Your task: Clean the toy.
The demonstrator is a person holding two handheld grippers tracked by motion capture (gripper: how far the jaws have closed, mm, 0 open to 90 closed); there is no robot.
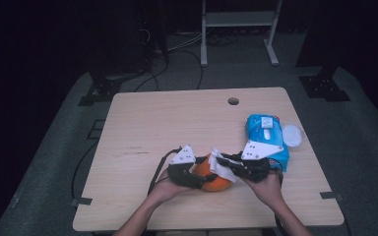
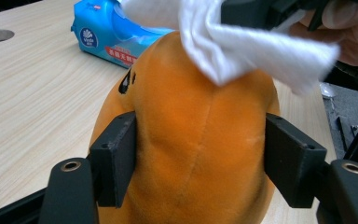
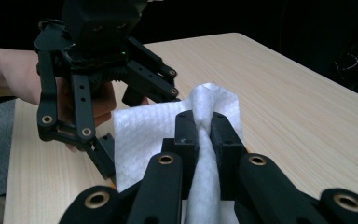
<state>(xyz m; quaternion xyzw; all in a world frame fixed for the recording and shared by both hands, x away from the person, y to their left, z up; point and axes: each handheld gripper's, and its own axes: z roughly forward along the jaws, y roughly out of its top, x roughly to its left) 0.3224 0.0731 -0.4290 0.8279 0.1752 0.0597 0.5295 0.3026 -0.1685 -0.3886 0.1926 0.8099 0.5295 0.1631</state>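
Jaws pinching crinkled white tissue [image 3: 205,140] over plush orange toy [image 2: 196,140]

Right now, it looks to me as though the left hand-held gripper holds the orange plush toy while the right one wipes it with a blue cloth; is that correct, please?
Not quite: the cloth is white, not blue. The right gripper view shows the right hand-held gripper shut on a white tissue. The rest stands: the left hand-held gripper holds the orange plush toy.
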